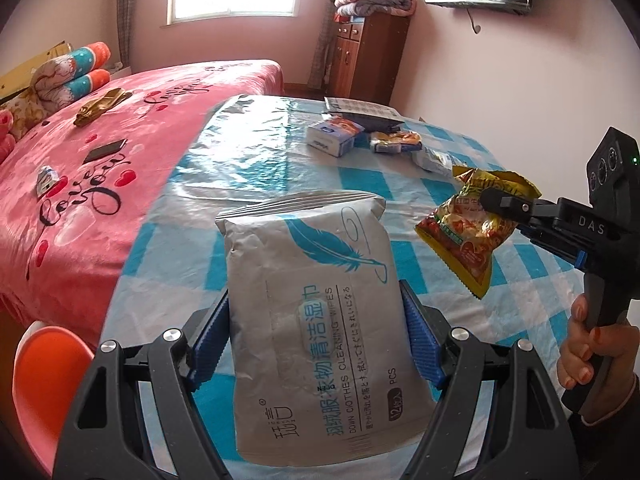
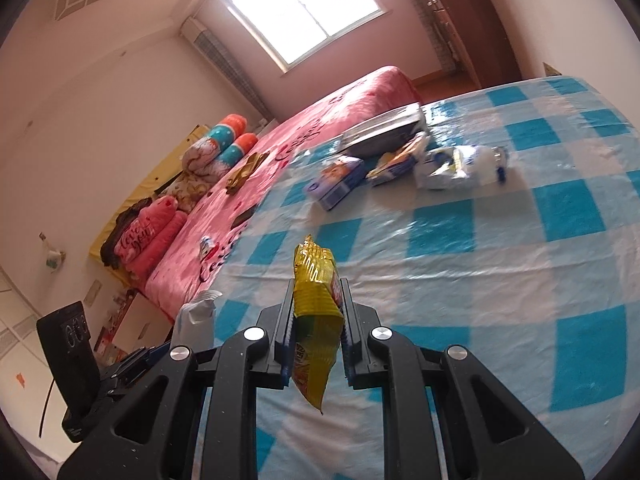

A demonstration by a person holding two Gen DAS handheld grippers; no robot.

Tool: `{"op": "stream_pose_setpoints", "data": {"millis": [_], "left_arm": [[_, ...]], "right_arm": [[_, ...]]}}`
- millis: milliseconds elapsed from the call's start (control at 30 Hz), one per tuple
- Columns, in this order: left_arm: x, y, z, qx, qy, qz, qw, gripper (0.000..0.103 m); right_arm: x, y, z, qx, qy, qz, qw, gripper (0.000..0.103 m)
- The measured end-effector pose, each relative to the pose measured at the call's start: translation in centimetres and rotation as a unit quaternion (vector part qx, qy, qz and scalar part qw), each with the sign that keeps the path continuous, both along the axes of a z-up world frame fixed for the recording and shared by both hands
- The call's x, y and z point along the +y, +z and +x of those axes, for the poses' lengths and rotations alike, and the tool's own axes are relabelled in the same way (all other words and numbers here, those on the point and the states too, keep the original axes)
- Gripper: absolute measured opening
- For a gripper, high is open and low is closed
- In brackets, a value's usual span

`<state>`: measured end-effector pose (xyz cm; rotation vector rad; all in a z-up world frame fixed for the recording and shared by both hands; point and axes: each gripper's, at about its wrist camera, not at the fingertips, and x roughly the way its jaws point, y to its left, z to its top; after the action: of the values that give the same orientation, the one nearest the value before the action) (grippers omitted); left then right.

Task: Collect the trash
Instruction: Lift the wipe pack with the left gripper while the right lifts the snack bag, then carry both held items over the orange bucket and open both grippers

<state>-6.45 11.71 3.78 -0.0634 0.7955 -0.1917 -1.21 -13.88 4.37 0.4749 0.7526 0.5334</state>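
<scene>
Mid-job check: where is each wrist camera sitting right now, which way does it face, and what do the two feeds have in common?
Left wrist: on the left gripper, facing across the table toward the bed; it grips the wipes pack. The right gripper and hand show.
Right wrist: on the right gripper, tilted, facing the same way; it grips the snack bag.
Shared: table, bed, snack bag, small box.

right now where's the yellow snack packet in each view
Left wrist: yellow snack packet at right, held in the right gripper above the checked tablecloth.
Right wrist: packet low centre, edge-on between the fingers.
Shared landmark: blue-and-white box.
</scene>
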Motion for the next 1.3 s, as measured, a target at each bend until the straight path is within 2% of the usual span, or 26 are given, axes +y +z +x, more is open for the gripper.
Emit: {"op": "stream_pose_setpoints", "data": {"millis": [233, 500, 667, 967, 1300], "left_arm": [[3.5, 0.9, -1.7, -0.013, 0.028, -0.002, 0.9995, 0.078], [9.3, 1.6, -4.2, -0.018, 0.087, 0.007, 0.9960, 0.078], [13.3, 1.2, -5.9, -0.011, 0.132, 0.016, 0.9911, 0.078], [19.4, -0.6, -8.8, 0.009, 0.202, 0.023, 0.9791, 0.078], [24.1, -3.1, -11.0, 0.035, 0.262, 0.020, 0.9643, 0.078]], "right_arm": [[5.1, 1.0, -0.7, 0.004, 0.057, -0.003, 0.998, 0.020], [12.1, 1.9, -1.3, 0.011, 0.135, 0.004, 0.991, 0.020], [16.8, 2.4, -2.1, 0.017, 0.188, 0.005, 0.982, 0.020], [25.8, 2.7, -3.8, 0.017, 0.281, -0.019, 0.959, 0.020], [33.0, 1.9, -5.3, 0.026, 0.343, -0.041, 0.938, 0.020]]}}
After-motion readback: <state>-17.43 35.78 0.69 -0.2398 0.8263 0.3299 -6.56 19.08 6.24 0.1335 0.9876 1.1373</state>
